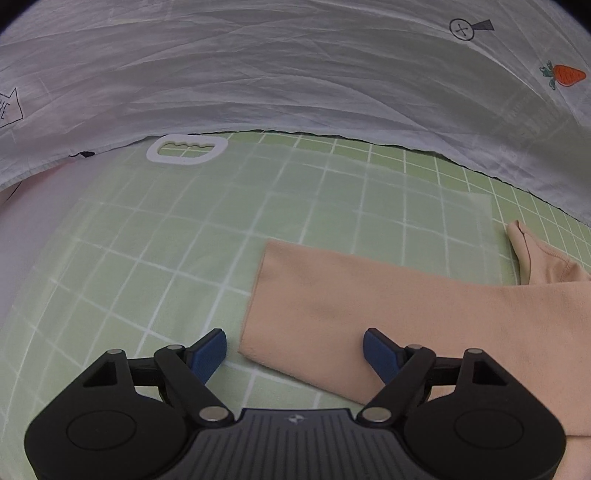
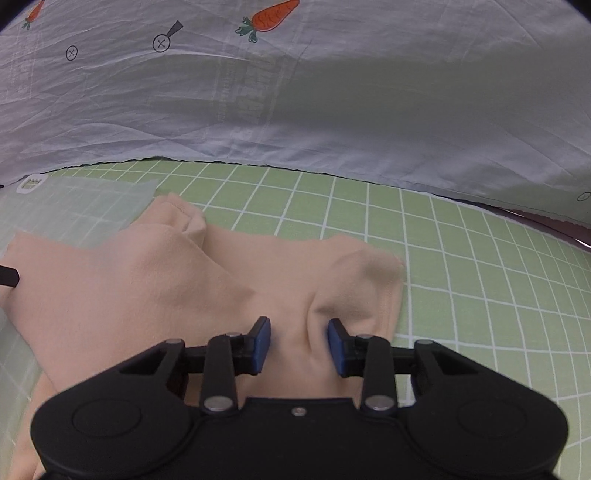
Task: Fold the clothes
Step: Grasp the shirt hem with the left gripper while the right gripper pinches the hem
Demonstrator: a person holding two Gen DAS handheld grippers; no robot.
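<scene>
L gripper point(image 1: 294, 352): fingers spread, straddling edge of peach garment point(image 1: 388, 295), not gripping.
R gripper point(image 2: 298, 345): fingers over garment's fold, grip unclear.
Green grid sheet point(image 2: 461, 277): under garment.

I see a green cover point(image 1: 177, 266) with thin white lines that make squares. It is spread over the surface. Behind it hangs a big white sheet point(image 1: 258, 74), full of wrinkles. The sheet has little orange carrots point(image 2: 271, 16) and small black drawings point(image 2: 166, 37) on it. The light is soft, with a gray shadow on the sheet at my right.
</scene>
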